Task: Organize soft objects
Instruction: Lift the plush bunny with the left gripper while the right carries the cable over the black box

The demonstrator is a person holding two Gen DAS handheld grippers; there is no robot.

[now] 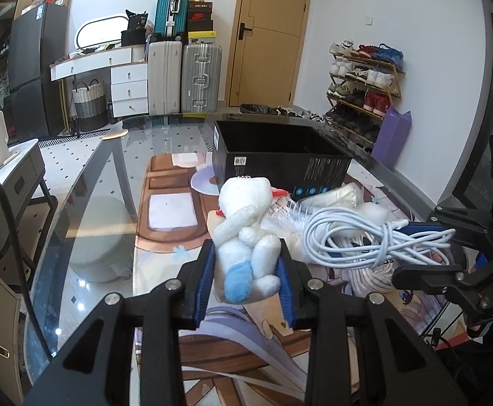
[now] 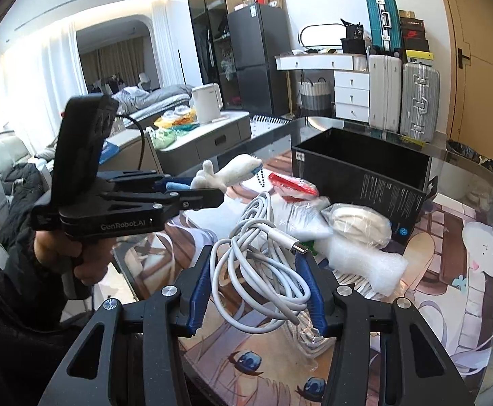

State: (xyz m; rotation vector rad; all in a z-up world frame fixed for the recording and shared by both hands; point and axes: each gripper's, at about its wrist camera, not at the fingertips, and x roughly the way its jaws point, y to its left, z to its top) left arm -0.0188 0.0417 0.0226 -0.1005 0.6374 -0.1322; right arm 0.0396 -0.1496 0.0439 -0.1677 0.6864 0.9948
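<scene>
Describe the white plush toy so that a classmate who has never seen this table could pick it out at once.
Start at the open black box at the far side of the glass table. In front of it, the left gripper holds the plush toy above the printed mat. Unlike the white cable beside it, it is fluffy, with one light-blue foot.

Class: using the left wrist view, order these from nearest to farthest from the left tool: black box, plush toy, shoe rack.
1. Plush toy: clamped in the left tool.
2. Black box: on the table, just beyond.
3. Shoe rack: against the far right wall.
</scene>
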